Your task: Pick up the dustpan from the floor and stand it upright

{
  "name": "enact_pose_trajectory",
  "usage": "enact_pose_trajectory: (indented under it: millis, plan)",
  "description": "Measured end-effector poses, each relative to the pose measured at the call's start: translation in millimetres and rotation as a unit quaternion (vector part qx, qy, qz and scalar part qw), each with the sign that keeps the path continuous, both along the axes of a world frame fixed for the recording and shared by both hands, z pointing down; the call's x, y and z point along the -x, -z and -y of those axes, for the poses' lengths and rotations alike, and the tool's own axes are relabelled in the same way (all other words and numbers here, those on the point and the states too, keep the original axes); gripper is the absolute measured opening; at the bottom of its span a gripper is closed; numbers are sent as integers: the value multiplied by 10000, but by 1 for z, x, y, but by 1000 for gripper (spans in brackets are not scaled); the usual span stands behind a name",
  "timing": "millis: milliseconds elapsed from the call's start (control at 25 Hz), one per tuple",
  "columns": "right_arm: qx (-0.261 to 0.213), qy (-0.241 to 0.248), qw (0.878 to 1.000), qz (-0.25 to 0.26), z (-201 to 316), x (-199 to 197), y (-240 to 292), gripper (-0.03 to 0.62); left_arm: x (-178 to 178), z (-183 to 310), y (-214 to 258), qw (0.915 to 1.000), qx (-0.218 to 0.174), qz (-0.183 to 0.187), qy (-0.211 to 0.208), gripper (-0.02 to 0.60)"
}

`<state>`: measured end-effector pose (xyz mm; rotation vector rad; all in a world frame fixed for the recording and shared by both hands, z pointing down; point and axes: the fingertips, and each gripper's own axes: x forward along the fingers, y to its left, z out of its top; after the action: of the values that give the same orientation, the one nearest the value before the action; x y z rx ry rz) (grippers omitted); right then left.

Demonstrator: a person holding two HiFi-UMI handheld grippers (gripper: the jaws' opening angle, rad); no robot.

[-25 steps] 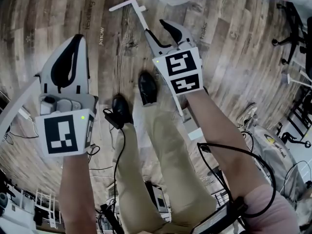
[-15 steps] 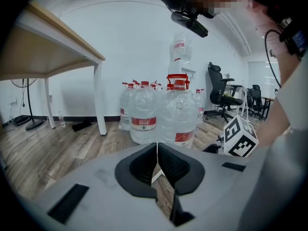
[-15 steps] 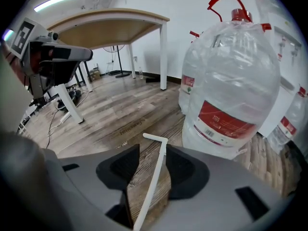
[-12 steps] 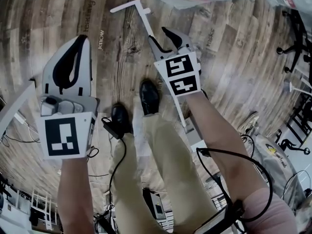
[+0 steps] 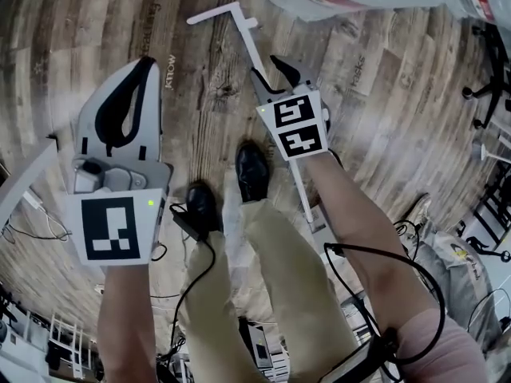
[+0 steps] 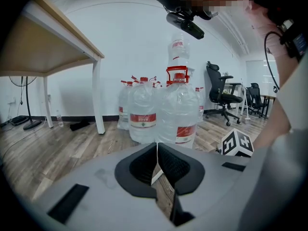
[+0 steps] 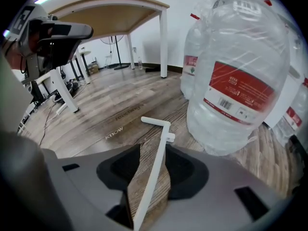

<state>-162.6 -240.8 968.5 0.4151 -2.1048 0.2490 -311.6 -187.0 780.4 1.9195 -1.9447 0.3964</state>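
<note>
While the left gripper (image 5: 146, 62) hangs off at 9 o'clock, the right gripper (image 5: 266, 66) is at the dustpan (image 5: 246, 40). In the head view the dustpan's thin white handle stretches over the wood floor (image 5: 200, 94) from about 5 o'clock to 11 o'clock. Its T-shaped grip (image 5: 214, 13) sits at the far 11 o'clock end. The handle passes under the right gripper and shows again beside the forearm. The pan end is hidden behind the person's arm and leg.

The right gripper view looks along the handle (image 7: 156, 162). It runs up between the two dark pads, with the grip (image 7: 156, 121) at 12 o'clock beyond the tips. The right gripper (image 7: 153, 150) has its jaws apart around the handle. A strip of floor shows between the handle and the 9 o'clock pad, while the handle lies close to the 3 o'clock pad. The jaws are not clamped on it.

The left gripper (image 6: 156, 146) has its jaws drawn together, tips meeting, with only floor seen through the slit below them.

Large water bottles (image 7: 236, 81) stand at 1 o'clock of the grip, near it on the floor. The left gripper view shows them (image 6: 178, 109) straight ahead at 12 o'clock. A table (image 7: 120, 8) stands at 11 o'clock in the right gripper view, well away from the dustpan. Two black shoes (image 5: 252, 170) are planted at 6 o'clock of the right gripper, just beside the handle.
</note>
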Motion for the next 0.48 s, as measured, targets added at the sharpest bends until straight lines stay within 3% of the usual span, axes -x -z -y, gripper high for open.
enact_pose_trajectory:
  millis: [480]
  plan:
    - [247,-4,9989,-409,-1,-7,-62,164,7,4,-25,10000,55,18,-21,15]
